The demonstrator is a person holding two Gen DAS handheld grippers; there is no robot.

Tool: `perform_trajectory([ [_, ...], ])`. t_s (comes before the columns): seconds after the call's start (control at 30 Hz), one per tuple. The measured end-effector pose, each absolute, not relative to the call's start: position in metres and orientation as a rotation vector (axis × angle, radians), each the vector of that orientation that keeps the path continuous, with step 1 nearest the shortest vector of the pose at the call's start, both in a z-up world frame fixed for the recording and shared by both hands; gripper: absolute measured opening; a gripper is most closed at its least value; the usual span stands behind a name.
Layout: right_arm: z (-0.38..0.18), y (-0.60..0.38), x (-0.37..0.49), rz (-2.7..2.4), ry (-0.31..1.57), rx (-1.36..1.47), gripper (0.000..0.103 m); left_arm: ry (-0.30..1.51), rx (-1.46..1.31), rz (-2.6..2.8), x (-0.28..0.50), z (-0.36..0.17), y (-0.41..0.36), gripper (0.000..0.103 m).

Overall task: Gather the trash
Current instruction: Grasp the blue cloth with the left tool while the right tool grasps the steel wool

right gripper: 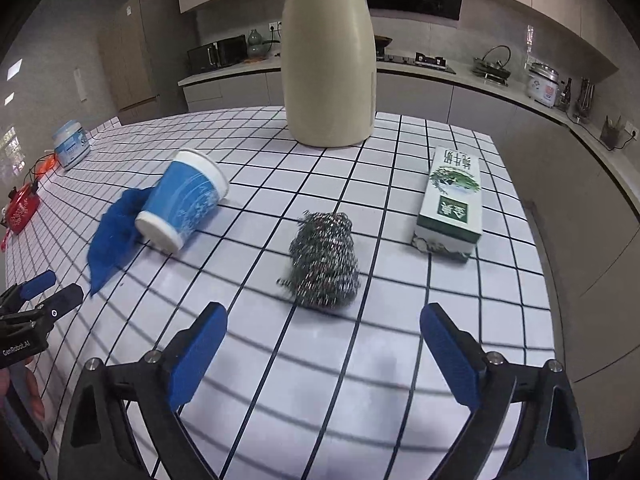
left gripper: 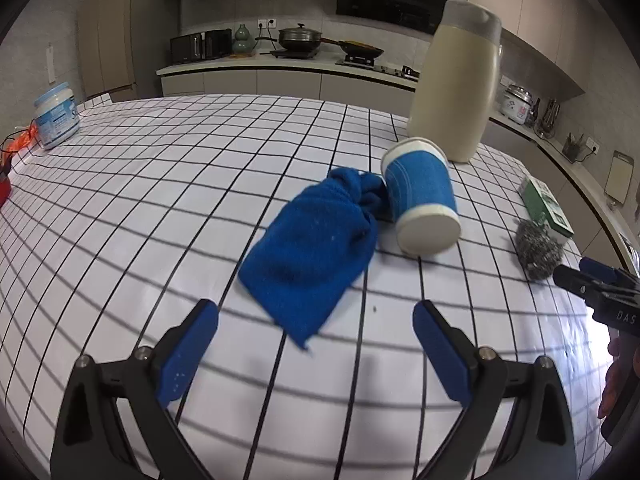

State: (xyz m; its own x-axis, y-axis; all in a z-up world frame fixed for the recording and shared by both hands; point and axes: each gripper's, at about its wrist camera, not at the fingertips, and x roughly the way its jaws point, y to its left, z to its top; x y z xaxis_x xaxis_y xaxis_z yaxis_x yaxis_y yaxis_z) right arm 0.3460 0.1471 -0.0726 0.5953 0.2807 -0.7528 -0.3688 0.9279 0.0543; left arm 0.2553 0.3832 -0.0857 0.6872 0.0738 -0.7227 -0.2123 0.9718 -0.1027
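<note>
We see our left gripper (left gripper: 316, 354) has black arms, flat blue pads (left gripper: 188, 354) dotted with tiny holes, and shiny silver screws. Our right gripper (right gripper: 324, 360) looks the same, but its blue pads (right gripper: 450, 360) are bumpy. White letters mark the black bodies, and a bit of skin shows

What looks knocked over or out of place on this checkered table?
The blue paper cup lies tipped on its side, touching the crumpled blue cloth. No spill shows. The green carton also lies flat beside the steel scrubber. The jug stands upright.
</note>
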Motion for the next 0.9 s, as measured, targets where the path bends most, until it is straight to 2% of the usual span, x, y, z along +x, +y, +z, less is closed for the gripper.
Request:
perform_trajectory([
  [0.17,-0.087,0.158,0.378,0.398,0.887,-0.109,0.089,0.811,-0.186,0.160,0.280,-0.091,0.391,0.096],
  [0.27,-0.092,0.162,0.391,0.411,0.901,-0.106,0.078,0.824,-0.185,0.159,0.292,-0.093,0.394,0.095],
  [0.37,-0.100,0.166,0.403,0.425,0.924,-0.096,0.061,0.845,-0.188,0.149,0.301,-0.098,0.398,0.090],
  [0.4,-0.102,0.166,0.405,0.427,0.929,-0.094,0.052,0.856,-0.196,0.139,0.304,-0.100,0.399,0.083],
  [0.43,-0.103,0.167,0.407,0.432,0.932,-0.092,0.049,0.877,-0.206,0.131,0.307,-0.103,0.400,0.076],
  [0.47,-0.103,0.167,0.408,0.432,0.926,-0.094,0.048,0.871,-0.195,0.138,0.308,-0.102,0.401,0.073],
  [0.5,-0.102,0.167,0.410,0.436,0.927,-0.092,0.048,0.867,-0.192,0.130,0.310,-0.101,0.400,0.060],
  [0.57,-0.102,0.168,0.411,0.440,0.928,-0.092,0.046,0.874,-0.164,0.142,0.312,-0.101,0.400,0.044],
  [0.63,-0.101,0.168,0.412,0.442,0.928,-0.095,0.044,0.856,-0.190,0.128,0.308,-0.098,0.402,0.017],
  [0.67,-0.100,0.168,0.411,0.441,0.922,-0.095,0.043,0.845,-0.201,0.123,0.305,-0.096,0.404,0.010],
  [0.9,-0.085,0.162,0.399,0.440,0.884,-0.090,0.043,0.781,-0.222,0.128,0.279,-0.078,0.410,0.009],
])
